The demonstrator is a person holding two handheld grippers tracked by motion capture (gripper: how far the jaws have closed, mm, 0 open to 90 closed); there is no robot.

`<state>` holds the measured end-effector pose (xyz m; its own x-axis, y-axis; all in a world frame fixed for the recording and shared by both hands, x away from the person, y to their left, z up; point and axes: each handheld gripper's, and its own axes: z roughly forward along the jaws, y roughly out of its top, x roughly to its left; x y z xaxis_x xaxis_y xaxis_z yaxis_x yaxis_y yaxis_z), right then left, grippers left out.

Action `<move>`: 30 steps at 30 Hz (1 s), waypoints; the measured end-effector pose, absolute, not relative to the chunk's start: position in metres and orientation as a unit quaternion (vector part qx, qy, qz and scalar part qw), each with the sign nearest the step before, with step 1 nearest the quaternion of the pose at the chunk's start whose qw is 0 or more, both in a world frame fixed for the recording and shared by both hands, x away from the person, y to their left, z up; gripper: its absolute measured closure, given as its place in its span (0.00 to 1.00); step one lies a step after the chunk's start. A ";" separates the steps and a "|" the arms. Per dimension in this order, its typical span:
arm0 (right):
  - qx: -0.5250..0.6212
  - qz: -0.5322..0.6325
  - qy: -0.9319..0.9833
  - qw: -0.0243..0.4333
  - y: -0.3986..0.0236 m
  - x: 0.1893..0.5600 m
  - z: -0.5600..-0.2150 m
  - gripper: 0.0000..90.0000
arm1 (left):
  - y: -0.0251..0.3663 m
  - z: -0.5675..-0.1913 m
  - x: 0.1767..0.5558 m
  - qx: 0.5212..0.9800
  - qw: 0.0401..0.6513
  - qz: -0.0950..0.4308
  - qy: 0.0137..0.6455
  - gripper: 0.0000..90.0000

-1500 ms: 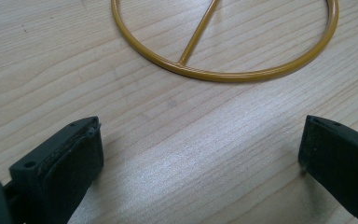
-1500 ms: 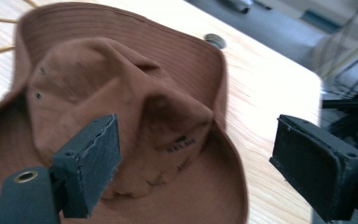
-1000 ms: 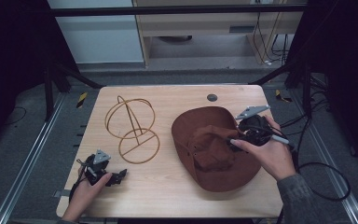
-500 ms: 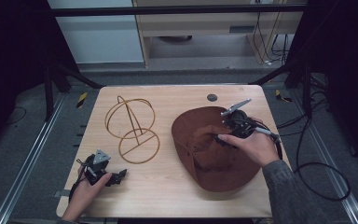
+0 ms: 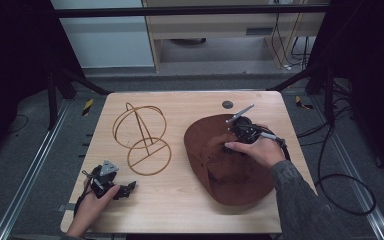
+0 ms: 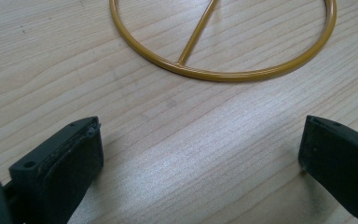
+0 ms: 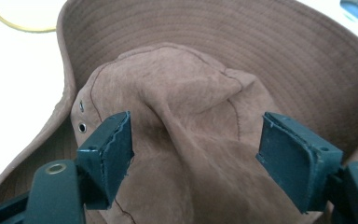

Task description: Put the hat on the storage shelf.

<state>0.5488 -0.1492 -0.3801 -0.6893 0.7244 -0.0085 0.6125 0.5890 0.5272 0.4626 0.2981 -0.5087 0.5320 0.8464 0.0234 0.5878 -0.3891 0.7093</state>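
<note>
On the light wooden tabletop (image 5: 180, 210), a soft brown suede wide-brimmed hat (image 5: 230, 175) is laid at the right side, its crumpled crown seen between the jaws in the right gripper view (image 7: 186, 116). The right tool (image 5: 236, 131) is held above the hat's far part by the person's right hand (image 5: 257, 150); its jaws are spread wide on either side of the crown, with nothing gripped between them. A yellow wire hat stand (image 5: 142, 137), formed of an upright hoop on a flat ring base (image 6: 223, 70), is placed left of the hat, apart from it. The left tool (image 5: 125, 190) is rested near the front left corner, held by the left hand (image 5: 92, 205), jaws wide apart over bare wood just short of the ring base. A small dark round disc (image 5: 227, 104) is set near the far edge.
</note>
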 end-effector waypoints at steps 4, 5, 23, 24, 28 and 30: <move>0.376 0.245 0.887 0.112 -0.146 0.549 -0.382 0.28 | 0.298 -0.509 0.463 0.811 0.331 0.195 0.442 0.00; 0.376 0.242 0.888 0.112 -0.146 0.549 -0.383 0.28 | 0.298 -0.509 0.463 0.810 0.332 0.194 0.444 0.00; 0.380 0.225 0.893 0.086 -0.150 0.552 -0.400 0.64 | 0.298 -0.509 0.463 0.810 0.331 0.196 0.443 0.00; 0.378 0.227 0.894 0.083 -0.150 0.552 -0.400 0.69 | 0.298 -0.509 0.463 0.810 0.331 0.195 0.443 0.00; 0.379 0.232 0.893 0.067 -0.153 0.554 -0.399 0.85 | 0.298 -0.509 0.463 0.810 0.331 0.195 0.443 0.00; 0.377 0.234 0.894 0.059 -0.155 0.554 -0.399 0.92 | 0.298 -0.509 0.463 0.810 0.331 0.195 0.443 0.00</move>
<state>0.5544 -0.1551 -0.3986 -0.7084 0.7023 0.0708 0.6471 0.6061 0.4624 0.4627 0.2979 -0.5086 0.5316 0.8467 0.0237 0.5881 -0.3891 0.7090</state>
